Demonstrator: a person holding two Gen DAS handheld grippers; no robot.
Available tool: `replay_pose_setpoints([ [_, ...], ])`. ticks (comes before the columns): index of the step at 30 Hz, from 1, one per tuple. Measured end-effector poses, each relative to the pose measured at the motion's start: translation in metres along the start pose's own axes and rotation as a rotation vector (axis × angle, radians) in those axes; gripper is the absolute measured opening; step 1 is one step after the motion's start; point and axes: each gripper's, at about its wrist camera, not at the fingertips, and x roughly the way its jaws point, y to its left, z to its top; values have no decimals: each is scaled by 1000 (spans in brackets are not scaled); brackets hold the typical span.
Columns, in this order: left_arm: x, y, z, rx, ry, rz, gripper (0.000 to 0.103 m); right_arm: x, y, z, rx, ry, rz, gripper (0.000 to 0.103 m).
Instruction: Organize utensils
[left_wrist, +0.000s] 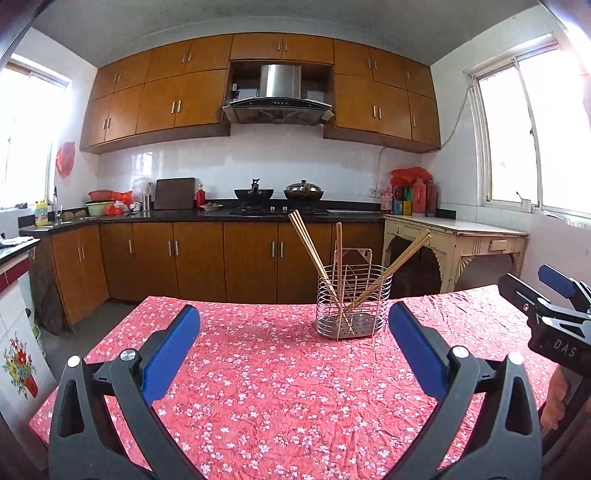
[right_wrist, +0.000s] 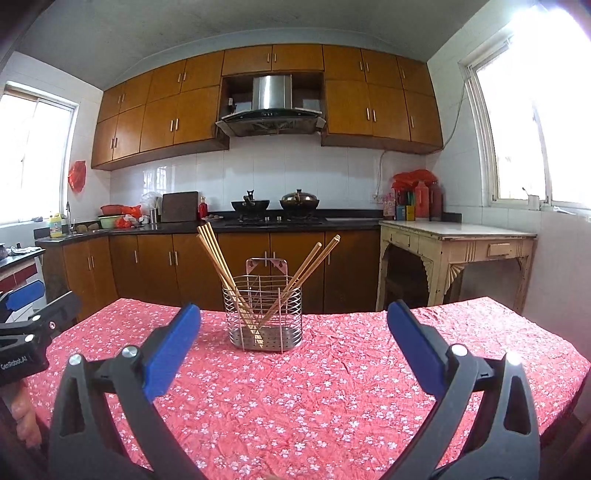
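Your wire caddy (left_wrist: 353, 301) stands upright on the red floral cloth (left_wrist: 258, 387), with wooden chopsticks (left_wrist: 314, 254) fanned out inside it. Nearer you than the caddy, your left gripper (left_wrist: 294, 345) and right gripper (right_wrist: 294, 345) are both spread wide, holding nothing.

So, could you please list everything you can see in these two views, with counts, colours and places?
Utensil holder: one, silver wire, on the table, far side.
Chopsticks: several, light wood, standing tilted in the holder, fanned left and right.
Table: one, red floral cloth, foreground.
Woks: two, dark, on the stove; the right one lidded.
Range hood: one, steel, above the stove.
Cabinets: brown wood, above and below the counter.
Side table: one, cream, right wall.
Left gripper: blue pads, open, empty.
Right gripper: blue pads, open, empty.
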Motion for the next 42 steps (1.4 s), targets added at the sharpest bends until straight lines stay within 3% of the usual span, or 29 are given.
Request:
replay_pose_setpoints([
  [11, -5, -1, -8, 2, -14, 5, 101, -10, 1, -14, 0, -14, 14, 99],
  [42, -4, -2, -8, -8, 9, 19, 101, -8, -1, -13, 31, 6, 34, 99],
])
